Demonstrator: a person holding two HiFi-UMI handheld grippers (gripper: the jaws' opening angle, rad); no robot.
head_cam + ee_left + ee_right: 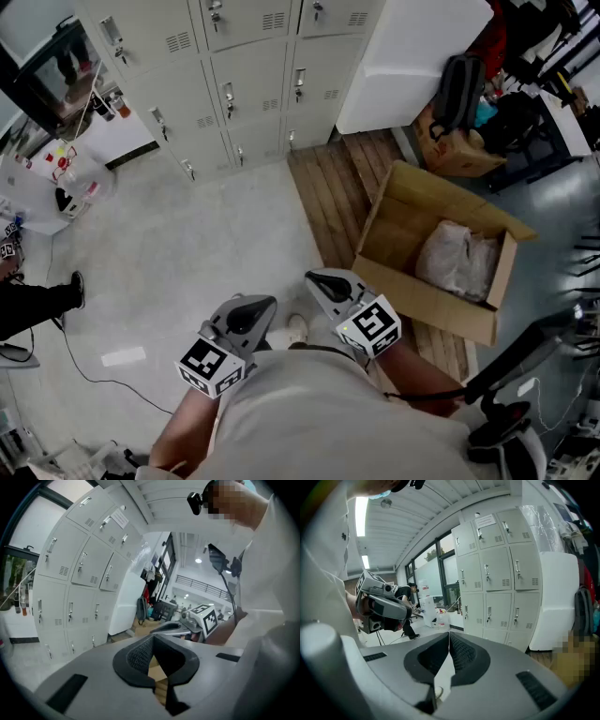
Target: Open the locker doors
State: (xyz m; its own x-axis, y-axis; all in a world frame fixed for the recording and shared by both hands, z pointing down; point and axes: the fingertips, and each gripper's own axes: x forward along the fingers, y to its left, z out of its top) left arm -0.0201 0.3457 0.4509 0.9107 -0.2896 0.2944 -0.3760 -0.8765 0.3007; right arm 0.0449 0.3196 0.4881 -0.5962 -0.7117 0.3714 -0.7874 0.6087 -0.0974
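Observation:
A bank of pale grey lockers (234, 84) stands at the far side of the floor, every door closed, each with a small handle and vent slots. It also shows in the left gripper view as lockers (79, 569) and in the right gripper view as lockers (497, 573). My left gripper (266, 303) and right gripper (311, 277) are held close to my body, well short of the lockers and side by side. The left gripper (153, 636) is shut with nothing between its pads. The right gripper (449, 633) is shut and empty too.
An open cardboard box (412, 202) with a plastic-wrapped bundle (457, 258) sits on wooden boards (328, 187) to my right. A white block (412, 56) and a backpack (459, 89) stand beside the lockers. Another person's leg (37, 300) and a floor cable (84, 366) are at the left.

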